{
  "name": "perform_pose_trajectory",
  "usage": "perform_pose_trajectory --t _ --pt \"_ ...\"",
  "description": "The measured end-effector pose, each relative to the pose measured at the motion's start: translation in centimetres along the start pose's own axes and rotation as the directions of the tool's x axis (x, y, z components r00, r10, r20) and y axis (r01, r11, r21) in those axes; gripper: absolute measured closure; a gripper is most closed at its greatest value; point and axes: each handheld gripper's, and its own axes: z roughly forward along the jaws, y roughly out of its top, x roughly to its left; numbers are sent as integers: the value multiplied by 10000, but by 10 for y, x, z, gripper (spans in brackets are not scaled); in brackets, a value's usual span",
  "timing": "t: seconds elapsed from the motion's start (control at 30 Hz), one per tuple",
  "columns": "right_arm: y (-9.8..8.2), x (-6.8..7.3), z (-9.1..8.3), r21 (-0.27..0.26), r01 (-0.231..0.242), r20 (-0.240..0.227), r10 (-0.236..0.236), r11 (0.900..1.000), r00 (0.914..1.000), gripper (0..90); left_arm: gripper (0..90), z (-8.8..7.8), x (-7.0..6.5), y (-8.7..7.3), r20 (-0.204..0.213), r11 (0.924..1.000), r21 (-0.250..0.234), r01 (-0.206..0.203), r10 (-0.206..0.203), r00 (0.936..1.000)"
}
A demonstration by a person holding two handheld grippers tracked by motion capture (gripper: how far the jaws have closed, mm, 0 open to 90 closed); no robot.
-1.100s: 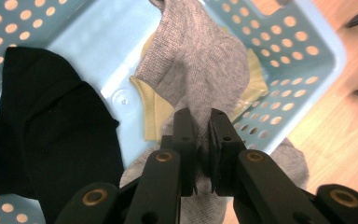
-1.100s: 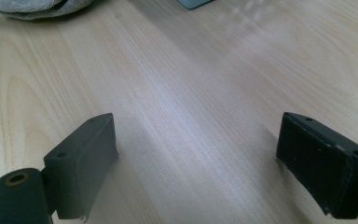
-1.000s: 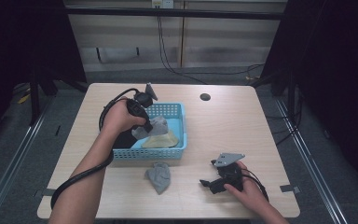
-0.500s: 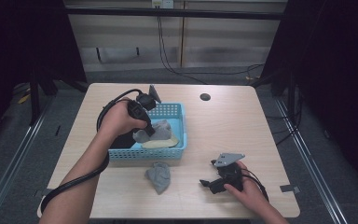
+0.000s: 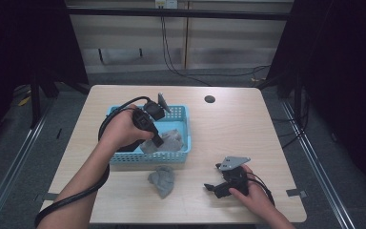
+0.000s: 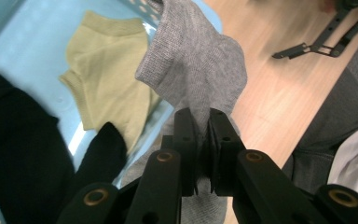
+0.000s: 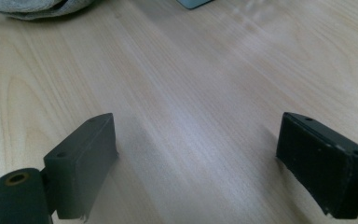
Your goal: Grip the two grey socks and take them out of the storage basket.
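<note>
My left gripper (image 5: 158, 141) is shut on a grey sock (image 5: 171, 140) and holds it up over the light blue basket (image 5: 183, 114). In the left gripper view the grey sock (image 6: 193, 70) hangs from the pinched jaws of the left gripper (image 6: 203, 135), above a yellow sock (image 6: 105, 70) and a black sock (image 6: 18, 140) lying in the basket (image 6: 9, 51). A second grey sock (image 5: 162, 180) lies on the table in front of the basket. My right gripper (image 5: 211, 187) rests on the table at the front right, open, with bare wood between its jaws (image 7: 196, 154).
The wooden table (image 5: 228, 129) has a small dark hole (image 5: 209, 99) near its far edge. A black cable (image 5: 119, 109) loops from the left gripper over the basket's left side. The grey sock's edge (image 7: 32, 9) lies ahead of the right gripper.
My left gripper has lifted the grey sock and carried it toward the basket's right front corner. The right gripper has stayed where it was.
</note>
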Motion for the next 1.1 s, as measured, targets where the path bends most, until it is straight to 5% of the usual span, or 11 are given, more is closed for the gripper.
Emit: perform_pose_trajectory --t 0.47,1.1 --pt "0 0 0 -10 8 7 -8 10000 10000 115 834 20 -31 -10 104 9975 -38 -712 712 9974" --pt "0 0 0 28 -1 -11 1 10000 10000 115 831 63 -43 -22 440 9954 113 -949 943 9946"
